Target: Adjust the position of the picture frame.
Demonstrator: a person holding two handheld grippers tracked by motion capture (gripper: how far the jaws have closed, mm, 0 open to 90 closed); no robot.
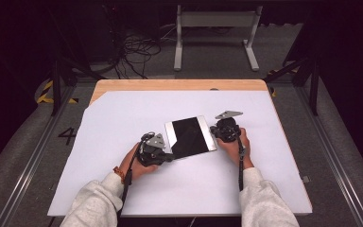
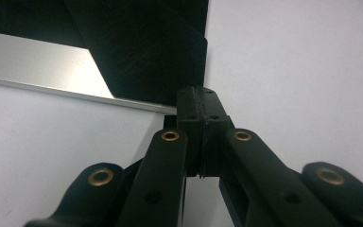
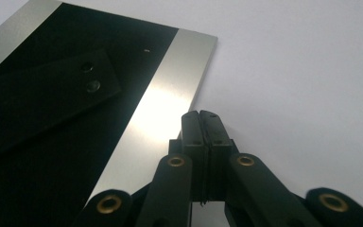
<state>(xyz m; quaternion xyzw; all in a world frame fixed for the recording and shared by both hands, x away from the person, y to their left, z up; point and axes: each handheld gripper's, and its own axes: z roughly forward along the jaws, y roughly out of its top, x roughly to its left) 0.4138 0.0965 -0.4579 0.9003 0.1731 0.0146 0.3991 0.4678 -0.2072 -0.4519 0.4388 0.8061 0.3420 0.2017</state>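
Tablet-like panel [image 1: 190, 137], dark-faced with bright metal strips along two opposite edges, is lying flat near the middle of the white sheet [image 1: 123, 113] that is covering the bench [image 1: 179, 85]. Seen from the high view, the left gripper [image 1: 169, 157] is sitting at about seven o'clock of the panel, its tip meeting the panel's near-left corner; the right gripper [image 1: 213, 131] is sitting at about three o'clock, its tip against the right-hand metal strip. Both grippers are clenched: in the left gripper view [image 2: 202, 101] and in the right gripper view [image 3: 202, 124] the two pads are pressing flat on one another with nothing between them. Neither gripper is therefore grasping the panel; each is bearing on an edge with its closed tip.

Progress, as a judgement: the work is appearing to be at a nudging or squaring stage, the panel being steadied from two sides and lying slightly askew to the bench edges. No lift is under way. What is remaining is probably the final alignment or sliding of the panel, though the intended end position is not being shown.

Writing: the panel is carrying no legible brand or label. A large numeral "4" [image 1: 67, 135] is marked on the floor at nine o'clock of the bench.
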